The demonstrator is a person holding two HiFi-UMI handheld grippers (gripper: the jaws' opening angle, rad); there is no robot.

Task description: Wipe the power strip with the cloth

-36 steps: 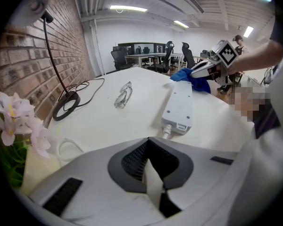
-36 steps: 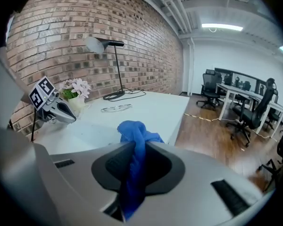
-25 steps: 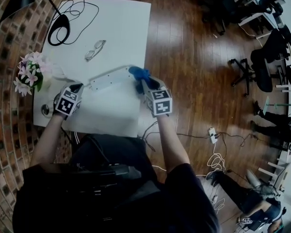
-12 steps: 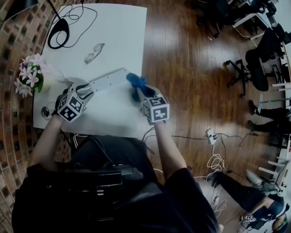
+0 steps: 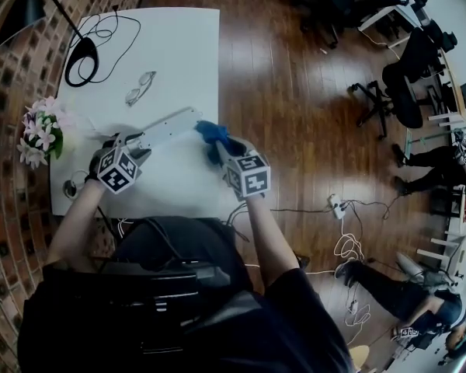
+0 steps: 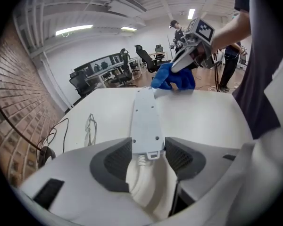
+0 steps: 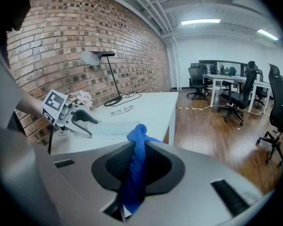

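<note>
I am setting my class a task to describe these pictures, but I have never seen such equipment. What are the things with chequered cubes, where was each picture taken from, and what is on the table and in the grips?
There is no robot here. A person holds a two-jaw gripper in each hand, and the marker cubes are parts of those grippers. The picture from above comes from a camera on the person's head. The other two come from cameras riding on each gripper, looking along its jaws.

On the white table lie a white power strip, a pair of glasses, a lamp's black base and pink flowers.

The right gripper is shut on a blue cloth, by the strip's far end. The left gripper has just been opening its jaws, and the strip's cord end stands between them.
</note>
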